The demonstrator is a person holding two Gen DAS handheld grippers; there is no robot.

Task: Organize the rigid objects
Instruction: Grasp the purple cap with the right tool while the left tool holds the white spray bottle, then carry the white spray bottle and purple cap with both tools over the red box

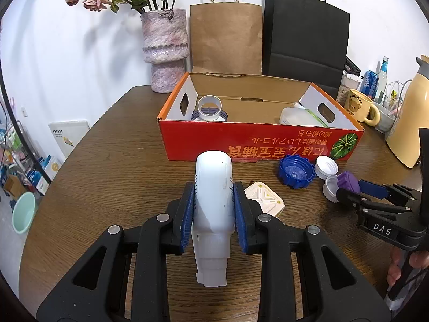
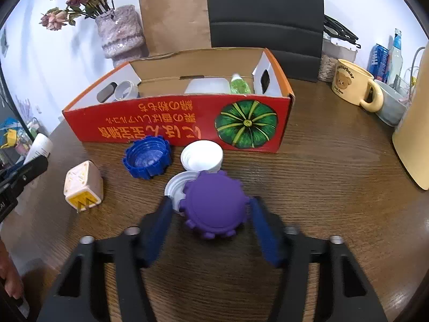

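Left wrist view only: the left gripper (image 1: 213, 209) clamped on a white plastic bottle (image 1: 213, 187), blue pads (image 1: 187, 214) pressed to both its sides, nozzle end toward the camera, base toward the red cardboard box (image 1: 257, 145).
Right wrist view only: the purple ridged cap (image 2: 214, 204) seen from above, top face up, standing on the wooden table (image 2: 335, 187) between the right gripper (image 2: 211, 222) fingers.
Right fingers: narrowed around the purple cap but blurred; a thin gap seems to show at each side, so pads do not appear to press it.
Purple cap's neighbours: it overlaps a white lid (image 2: 175, 190) at its left; a second white lid (image 2: 201, 158) lies just behind, near the box front; a blue ridged cap (image 2: 147, 158) lies open side up to the left of that.
Cream cube (image 2: 83, 185): on the table, well left of the purple cap, and just right of the bottle in the left view.
Inside the box: a white ring-topped container (image 1: 210, 108) at the left end, a clear jug (image 1: 297, 116) at the right; the right view adds a green bottle (image 2: 239, 84) beside the jug.
Behind the box: a vase of dried flowers (image 1: 165, 51), a brown paper bag (image 1: 226, 37), a black paper bag (image 1: 305, 37), a bear mug (image 1: 360, 104).
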